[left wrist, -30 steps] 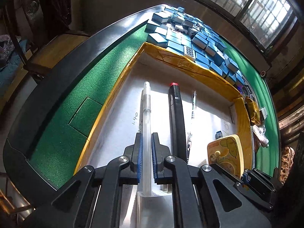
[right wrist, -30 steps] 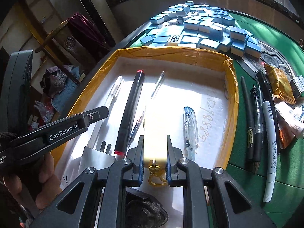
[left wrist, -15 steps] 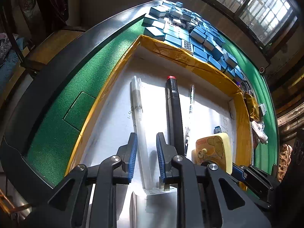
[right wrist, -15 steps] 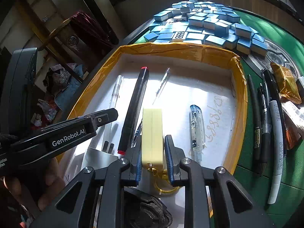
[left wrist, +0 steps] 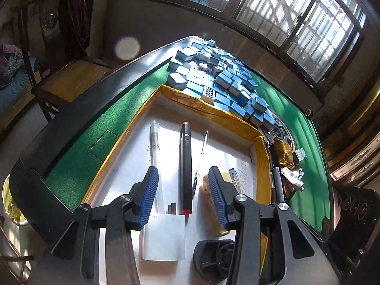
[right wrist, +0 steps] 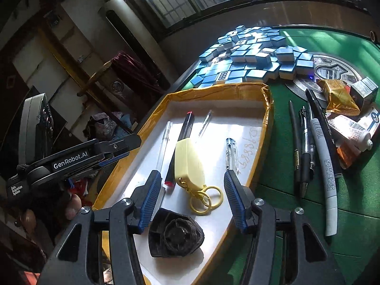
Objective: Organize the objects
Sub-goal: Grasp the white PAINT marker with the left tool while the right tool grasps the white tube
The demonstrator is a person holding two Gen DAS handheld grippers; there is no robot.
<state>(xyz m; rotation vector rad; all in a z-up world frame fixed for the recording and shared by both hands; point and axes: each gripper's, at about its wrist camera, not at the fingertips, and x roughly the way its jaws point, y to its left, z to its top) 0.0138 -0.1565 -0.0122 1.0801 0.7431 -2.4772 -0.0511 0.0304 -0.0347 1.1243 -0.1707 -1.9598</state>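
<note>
- Left claw (left wrist: 182, 187) is spreading open above the clear pen (left wrist: 155, 152), gripping nothing.
- Right claw (right wrist: 192, 190) is spreading open too, clear of the yellow keychain (right wrist: 190, 163) lying in the tray (right wrist: 223, 90).

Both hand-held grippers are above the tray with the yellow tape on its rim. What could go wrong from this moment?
1. The pale yellow plastic case with key rings lies propped on the black marker with red ends; it may slide off or nudge the marker.
2. The right hand-held gripper is opening with nothing pressed between its pads; a low withdrawal could snag the rings.
3. The left hand-held gripper, also opening, hangs over the clear plastic pen and white charger block; dipping could knock them.
</note>
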